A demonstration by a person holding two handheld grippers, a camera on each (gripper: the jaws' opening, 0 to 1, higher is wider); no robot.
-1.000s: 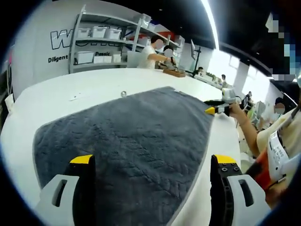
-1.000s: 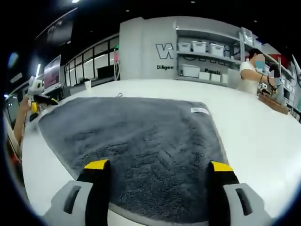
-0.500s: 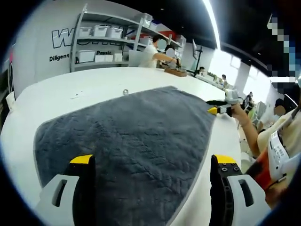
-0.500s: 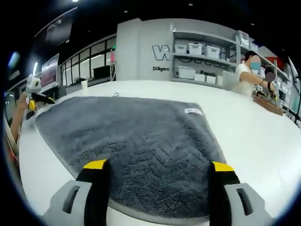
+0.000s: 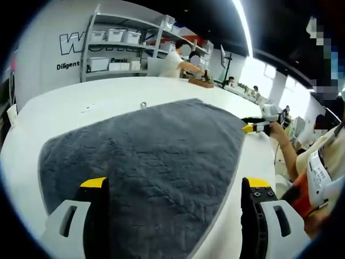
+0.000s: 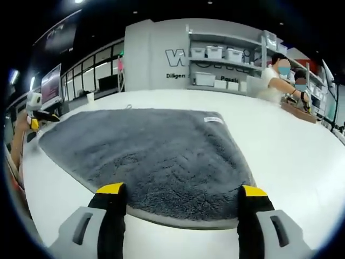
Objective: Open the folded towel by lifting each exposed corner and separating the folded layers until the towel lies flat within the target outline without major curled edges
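Both jaw pairs gape empty: our left gripper (image 5: 172, 186) over the towel (image 5: 145, 156), our right gripper (image 6: 180, 194) at its near edge. Thick, limp pile; we'd pinch corners.

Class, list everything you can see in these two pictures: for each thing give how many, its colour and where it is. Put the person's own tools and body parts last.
Towel: one, dark grey, spread on the table, a small white label near its far corner.
Table: one, white, under the towel.
Shelf unit: one, pale, against the far wall, holding white boxes.
Wall lettering: dark, on the far wall beside the shelves.
Person at the far counter: one, white top, working.
Left tool: grey with yellow tips, open, over the towel's near part.
Right tool: grey with yellow tips, open, at the towel's near edge.
Hand: one, holding the right tool.
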